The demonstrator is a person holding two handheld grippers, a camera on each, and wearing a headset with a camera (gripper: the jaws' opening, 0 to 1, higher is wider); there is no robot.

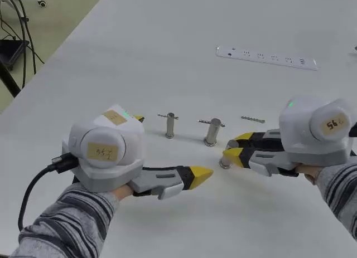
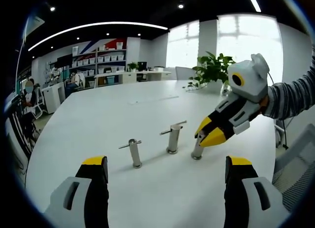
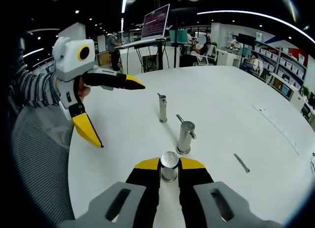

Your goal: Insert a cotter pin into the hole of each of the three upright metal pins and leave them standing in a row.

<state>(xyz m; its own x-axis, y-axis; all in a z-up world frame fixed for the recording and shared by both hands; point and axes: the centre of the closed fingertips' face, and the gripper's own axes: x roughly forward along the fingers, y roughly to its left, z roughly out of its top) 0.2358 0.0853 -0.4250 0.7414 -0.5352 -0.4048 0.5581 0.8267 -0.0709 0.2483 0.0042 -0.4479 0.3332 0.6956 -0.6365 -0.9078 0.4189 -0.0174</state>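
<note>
Three short metal pins stand on the white table (image 1: 139,52). The first pin (image 1: 170,126) (image 2: 134,153) (image 3: 162,109) and the second pin (image 1: 212,132) (image 2: 173,138) (image 3: 185,137) each carry a cotter pin through the top hole. My right gripper (image 1: 234,147) (image 3: 169,175) (image 2: 210,133) is shut on the third pin (image 1: 225,164) (image 2: 197,150) (image 3: 169,165), whose top is bare. A loose cotter pin (image 1: 252,120) (image 3: 241,163) lies flat behind it. My left gripper (image 1: 172,145) (image 2: 166,164) (image 3: 120,114) is open wide in front of the first pin and holds nothing.
A white power strip (image 1: 266,57) (image 3: 275,125) lies at the far right of the table. Black cables (image 1: 17,24) hang off the table's left edge. Desks, shelves and people (image 2: 29,97) are in the room beyond.
</note>
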